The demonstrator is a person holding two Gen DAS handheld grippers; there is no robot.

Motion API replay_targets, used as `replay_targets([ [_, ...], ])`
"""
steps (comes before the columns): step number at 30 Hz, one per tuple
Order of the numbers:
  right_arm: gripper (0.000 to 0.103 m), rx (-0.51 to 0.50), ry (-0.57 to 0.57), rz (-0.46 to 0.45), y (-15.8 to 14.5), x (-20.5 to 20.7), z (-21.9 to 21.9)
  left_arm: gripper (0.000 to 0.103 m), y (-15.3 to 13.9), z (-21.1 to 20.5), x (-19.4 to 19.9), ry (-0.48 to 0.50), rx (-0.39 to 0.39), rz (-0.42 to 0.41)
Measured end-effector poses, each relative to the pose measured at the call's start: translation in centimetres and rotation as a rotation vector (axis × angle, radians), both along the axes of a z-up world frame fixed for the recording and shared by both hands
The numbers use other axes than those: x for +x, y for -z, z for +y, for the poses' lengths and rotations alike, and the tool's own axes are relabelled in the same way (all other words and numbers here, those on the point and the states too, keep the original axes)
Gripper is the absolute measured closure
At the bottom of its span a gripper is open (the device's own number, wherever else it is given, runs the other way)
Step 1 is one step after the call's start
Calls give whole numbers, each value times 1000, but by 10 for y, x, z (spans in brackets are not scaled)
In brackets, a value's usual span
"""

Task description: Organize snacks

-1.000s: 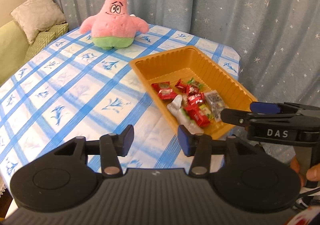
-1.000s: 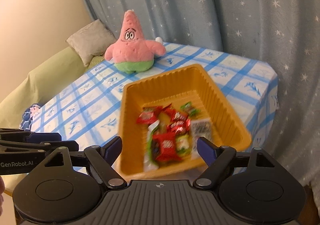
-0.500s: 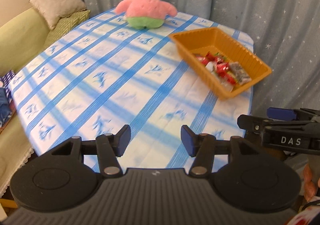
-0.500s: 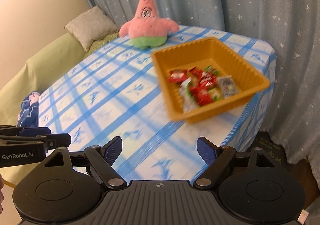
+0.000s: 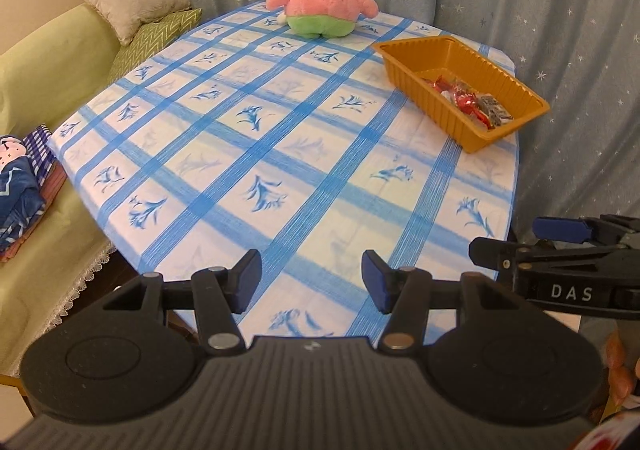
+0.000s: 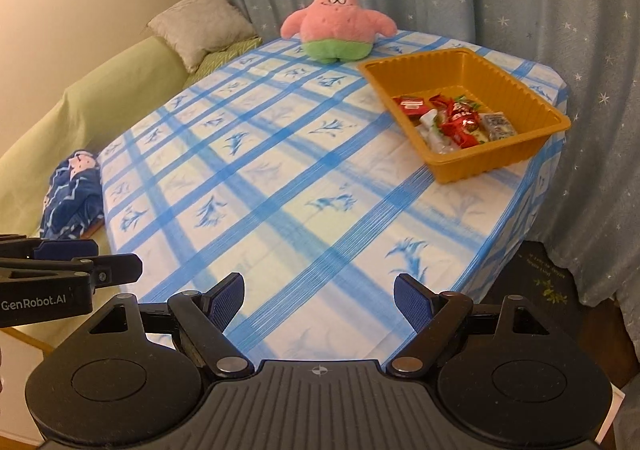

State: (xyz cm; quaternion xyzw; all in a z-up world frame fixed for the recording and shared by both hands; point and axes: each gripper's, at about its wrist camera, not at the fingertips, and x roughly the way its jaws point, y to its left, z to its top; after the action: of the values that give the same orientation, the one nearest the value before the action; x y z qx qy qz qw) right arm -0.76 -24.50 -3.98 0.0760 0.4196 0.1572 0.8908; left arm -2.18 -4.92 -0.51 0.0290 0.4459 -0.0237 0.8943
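An orange plastic tray (image 5: 434,83) (image 6: 516,89) stands at the far right corner of the table. It holds several wrapped snacks (image 5: 472,101) (image 6: 452,117), mostly red, with one grey packet. My left gripper (image 5: 311,280) is open and empty, over the table's near edge, far from the tray. My right gripper (image 6: 319,298) is open and empty, also at the near edge. Each gripper shows at the side of the other's view.
A pink starfish plush (image 5: 322,9) (image 6: 338,29) sits at the far end of the blue-checked tablecloth (image 5: 260,153) (image 6: 280,177). A green sofa (image 5: 48,69) with cushions and folded blue cloth (image 6: 70,197) stands on the left. Starred curtains hang behind.
Both grippers have pulled back from the tray to the table's near edge. The tray and snacks now lie far ahead. Both stay open and empty.
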Motion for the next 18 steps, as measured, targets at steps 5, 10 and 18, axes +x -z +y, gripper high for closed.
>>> replay_targets([
  [5, 21, 3, 0, -6, -3, -11, 11, 50, 0, 8, -12, 2, 2, -1],
  [10, 21, 3, -5, -12, -6, -18, 16, 50, -1, 11, -20, 10, -5, -1],
  [18, 21, 2, -1, -16, -8, -22, 18, 50, -3, 9, -25, 22, -11, -13],
])
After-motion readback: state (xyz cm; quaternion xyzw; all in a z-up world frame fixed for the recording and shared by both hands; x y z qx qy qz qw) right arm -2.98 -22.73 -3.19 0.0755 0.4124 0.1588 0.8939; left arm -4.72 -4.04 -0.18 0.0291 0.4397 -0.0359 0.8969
